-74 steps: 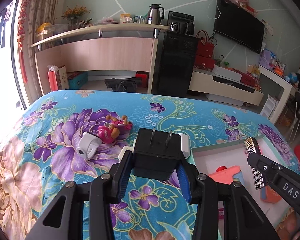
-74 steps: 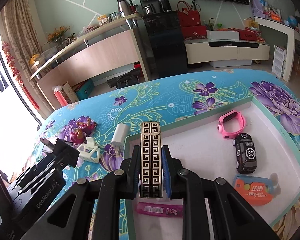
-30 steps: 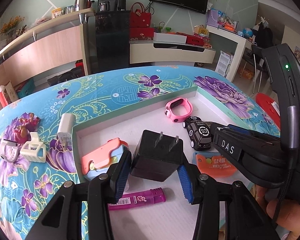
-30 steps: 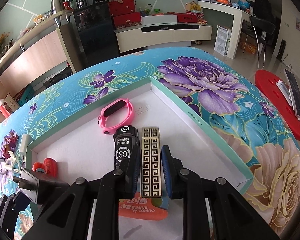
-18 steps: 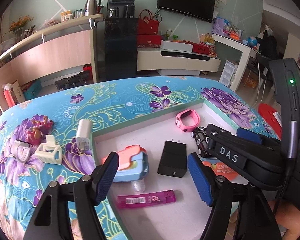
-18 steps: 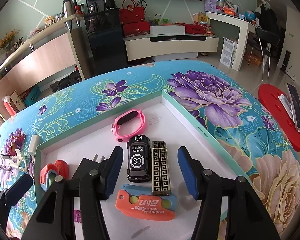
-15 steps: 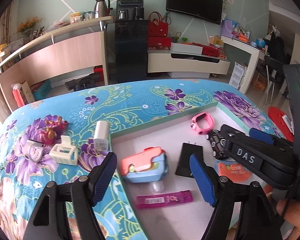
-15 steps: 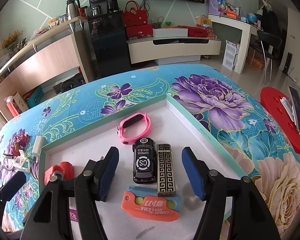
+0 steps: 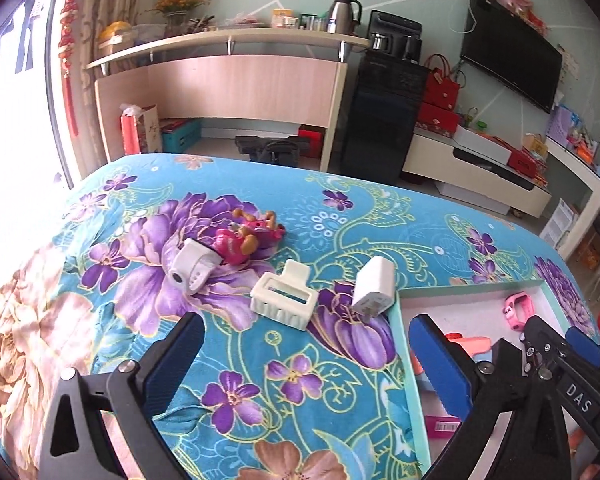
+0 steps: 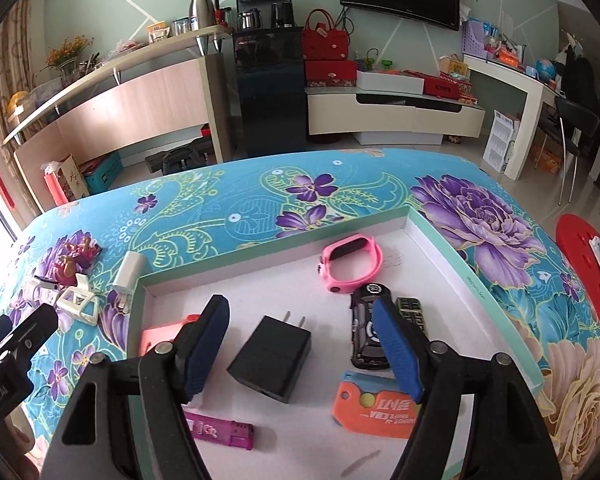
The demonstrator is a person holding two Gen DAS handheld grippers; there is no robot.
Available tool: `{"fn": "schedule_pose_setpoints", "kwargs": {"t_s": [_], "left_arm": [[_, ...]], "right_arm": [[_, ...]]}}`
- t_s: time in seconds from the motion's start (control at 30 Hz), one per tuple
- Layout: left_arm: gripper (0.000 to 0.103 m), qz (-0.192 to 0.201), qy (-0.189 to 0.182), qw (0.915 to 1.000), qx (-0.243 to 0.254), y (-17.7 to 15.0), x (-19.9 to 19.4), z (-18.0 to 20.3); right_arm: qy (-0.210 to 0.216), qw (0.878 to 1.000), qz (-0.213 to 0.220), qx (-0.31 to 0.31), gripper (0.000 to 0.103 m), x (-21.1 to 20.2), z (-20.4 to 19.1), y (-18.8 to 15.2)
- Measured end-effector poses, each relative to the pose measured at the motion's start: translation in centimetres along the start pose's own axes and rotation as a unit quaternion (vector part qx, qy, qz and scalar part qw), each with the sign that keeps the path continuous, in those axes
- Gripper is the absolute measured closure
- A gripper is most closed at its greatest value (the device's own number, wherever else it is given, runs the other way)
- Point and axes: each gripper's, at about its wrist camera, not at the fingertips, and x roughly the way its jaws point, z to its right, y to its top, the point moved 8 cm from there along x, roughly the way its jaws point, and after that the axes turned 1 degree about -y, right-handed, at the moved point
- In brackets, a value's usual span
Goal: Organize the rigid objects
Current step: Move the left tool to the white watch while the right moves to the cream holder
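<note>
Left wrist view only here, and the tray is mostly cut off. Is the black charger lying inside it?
Observer: Yes. The black charger lies flat on the floor of the tray, prongs toward the far wall. The right gripper, whose jaws have just been opening, grips nothing.
Operator: What lies to its right?
Observer: A black toy car with a gold patterned bar alongside it, both partly hidden behind a gripper finger.
Operator: Anything nearer the camera?
Observer: An orange case, lying in front of the car.
</note>
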Motion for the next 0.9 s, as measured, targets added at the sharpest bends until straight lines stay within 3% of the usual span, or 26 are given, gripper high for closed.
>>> {"fn": "schedule_pose_setpoints", "kwargs": {"t_s": [0.13,0.3,0.4,0.6,0.9], "left_arm": [[0.0,-0.022,0.014,0.999,-0.037,-0.4,0.8,-2.0],[0.0,-0.022,0.052,0.9965,-0.062,0.0,0.8,-4.1],[0.0,-0.025,0.071,0.9943,-0.075,0.5,0.8,-5.3],[0.0,-0.017,0.106,0.9865,-0.123,2.7,0.6,-8.8],[0.0,-0.019,0.099,0.9792,-0.176,3.3,3.4,-12.8]], "right_arm": [[0.033,0.999,0.015,-0.009,0.021,-0.4,-2.5,0.6],[0.063,0.998,0.024,-0.019,0.02,-0.3,-5.4,1.1],[0.078,0.996,0.039,-0.017,0.007,-0.2,-6.8,1.6],[0.128,0.991,0.044,-0.013,0.007,-0.2,-9.7,1.8],[0.142,0.989,0.036,-0.03,0.007,0.3,-12.3,1.1]]}}
